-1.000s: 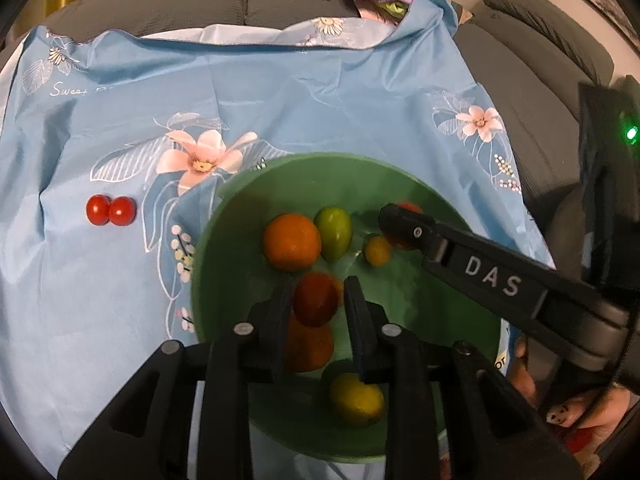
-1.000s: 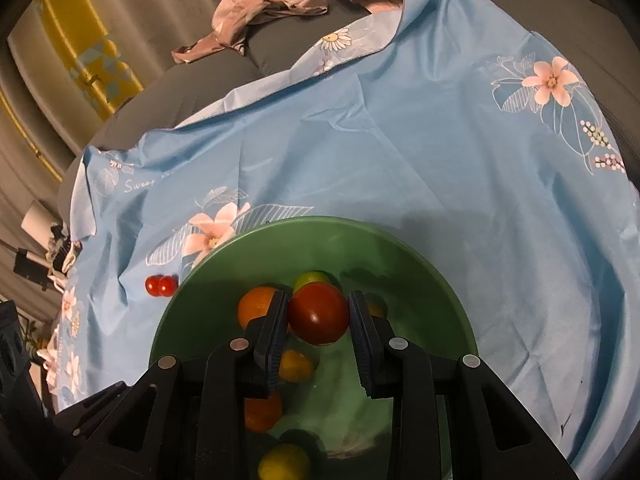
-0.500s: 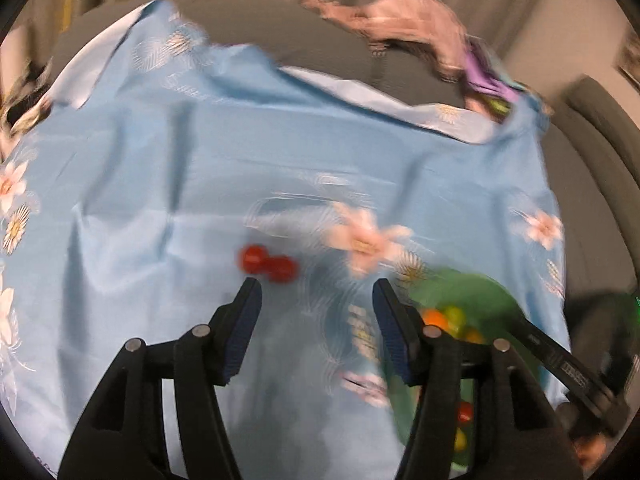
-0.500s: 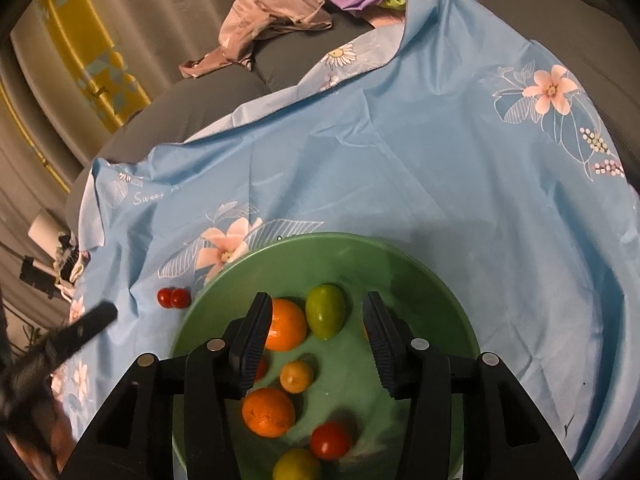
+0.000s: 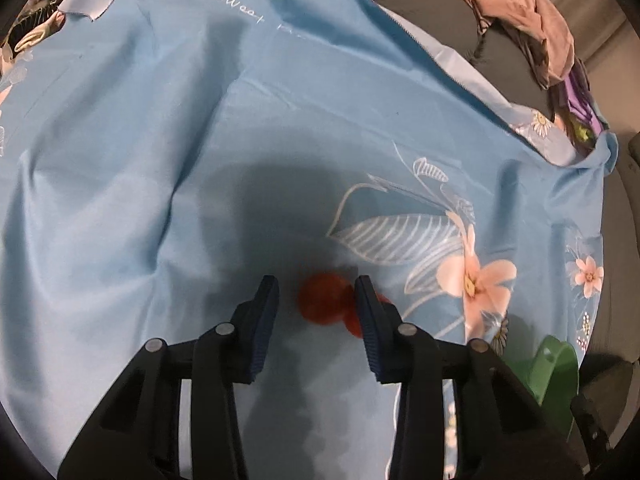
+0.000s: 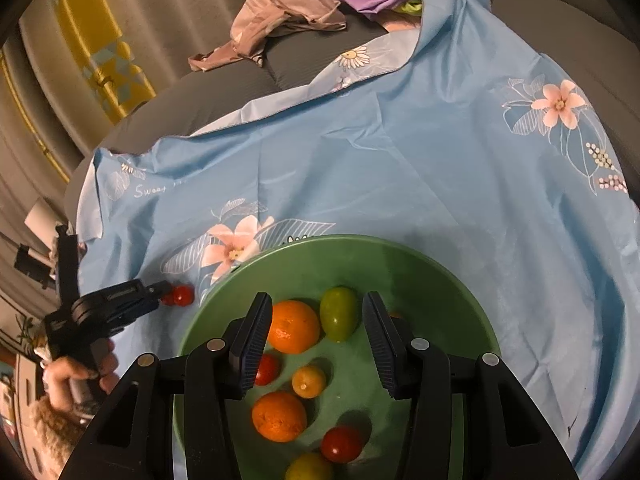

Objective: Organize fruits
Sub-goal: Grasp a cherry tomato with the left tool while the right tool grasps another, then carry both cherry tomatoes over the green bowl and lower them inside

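Observation:
Two small red tomatoes [image 5: 322, 300] lie touching on the blue floral cloth [image 5: 200, 160]. My left gripper [image 5: 316, 286] points down over them and its jaws are closing. The nearer tomato sits between the fingers with a gap on its left side. The second tomato [image 5: 354, 326] is half hidden behind the right finger. In the right wrist view my right gripper [image 6: 317, 298] hangs open above the green bowl [image 6: 400, 246], holding nothing. The bowl holds two oranges [image 6: 294, 332], a green fruit [image 6: 339, 314], a red tomato [image 6: 342, 444] and other small fruits.
A pile of clothes [image 6: 280, 12] lies on the grey sofa [image 6: 224, 92] behind the cloth. A person's hand [image 6: 76, 376] holds the left gripper [image 6: 164, 292] at the bowl's left. The bowl's rim [image 5: 560, 364] shows at the lower right in the left wrist view.
The left gripper swung from over the bowl to the two tomatoes on the cloth, opened wide, then narrowed around one. The right gripper opened and its red tomato now lies in the bowl.

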A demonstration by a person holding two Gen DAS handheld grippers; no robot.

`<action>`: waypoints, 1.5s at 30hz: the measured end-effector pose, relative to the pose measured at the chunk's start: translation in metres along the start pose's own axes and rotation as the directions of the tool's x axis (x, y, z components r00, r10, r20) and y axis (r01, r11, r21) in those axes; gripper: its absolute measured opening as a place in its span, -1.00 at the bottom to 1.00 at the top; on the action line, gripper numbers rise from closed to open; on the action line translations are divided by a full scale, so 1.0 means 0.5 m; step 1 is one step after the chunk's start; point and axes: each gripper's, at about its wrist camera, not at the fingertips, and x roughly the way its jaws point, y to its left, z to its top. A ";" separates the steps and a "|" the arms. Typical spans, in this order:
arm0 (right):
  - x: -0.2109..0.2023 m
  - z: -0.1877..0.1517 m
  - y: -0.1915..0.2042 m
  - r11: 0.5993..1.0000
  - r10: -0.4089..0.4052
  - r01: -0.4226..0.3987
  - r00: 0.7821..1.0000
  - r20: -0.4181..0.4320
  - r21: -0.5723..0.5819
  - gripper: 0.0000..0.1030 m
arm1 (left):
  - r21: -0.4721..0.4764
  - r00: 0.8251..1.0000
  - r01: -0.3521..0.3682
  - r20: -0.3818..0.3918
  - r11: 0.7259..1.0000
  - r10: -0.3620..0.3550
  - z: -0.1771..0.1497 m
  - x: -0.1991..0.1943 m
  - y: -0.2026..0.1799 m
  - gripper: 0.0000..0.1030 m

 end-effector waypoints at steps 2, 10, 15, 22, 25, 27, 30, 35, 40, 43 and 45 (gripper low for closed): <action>0.001 -0.004 0.007 1.000 -0.003 0.003 1.000 -0.001 -0.009 -0.06 | 0.011 1.000 -0.024 0.017 1.000 0.024 -0.002 0.001 0.001 -0.48; -0.001 -0.006 0.052 0.995 0.075 -0.074 0.997 0.015 -0.066 -0.06 | 0.003 0.998 0.002 0.064 1.000 -0.002 -0.055 -0.119 0.052 -0.49; -0.009 -0.020 0.129 0.968 0.214 -0.214 0.977 -0.009 -0.128 -0.06 | 0.047 0.992 -0.026 0.128 0.999 0.020 -0.151 -0.231 0.113 -0.48; 0.083 -0.023 0.307 0.959 0.211 -0.226 0.972 -0.102 -0.171 -0.09 | -0.006 0.981 -0.026 0.193 1.000 0.027 -0.176 -0.257 0.171 -0.48; 0.164 -0.011 0.349 0.979 0.143 -0.167 0.972 -0.187 -0.120 -0.09 | -0.009 0.970 -0.018 0.242 1.000 0.020 -0.175 -0.282 0.185 -0.48; 0.212 -0.008 0.366 0.990 0.044 -0.070 0.979 -0.201 -0.126 -0.09 | -0.033 0.972 -0.013 0.233 0.999 0.020 -0.171 -0.282 0.198 -0.48; 0.256 -0.015 0.373 0.989 -0.070 0.041 0.977 -0.201 -0.143 -0.09 | -0.061 0.978 0.041 0.206 0.997 -0.027 -0.165 -0.278 0.214 -0.48; 0.310 -0.017 0.357 0.978 -0.170 0.141 0.966 -0.196 -0.151 -0.10 | -0.035 0.975 0.033 0.222 0.999 -0.025 -0.167 -0.292 0.206 -0.48; 0.322 -0.019 0.361 0.970 -0.184 0.150 0.967 -0.175 -0.191 -0.46 | -0.028 0.973 0.030 0.231 0.999 -0.023 -0.167 -0.298 0.210 -0.47; 0.301 -0.033 0.361 0.974 -0.146 0.107 0.971 -0.188 -0.200 -0.46 | -0.030 0.972 0.024 0.234 0.999 -0.017 -0.170 -0.297 0.208 -0.48; 0.269 -0.052 0.363 0.976 -0.085 0.042 0.976 -0.199 -0.212 -0.46 | -0.033 0.973 0.030 0.230 0.999 -0.022 -0.172 -0.295 0.208 -0.47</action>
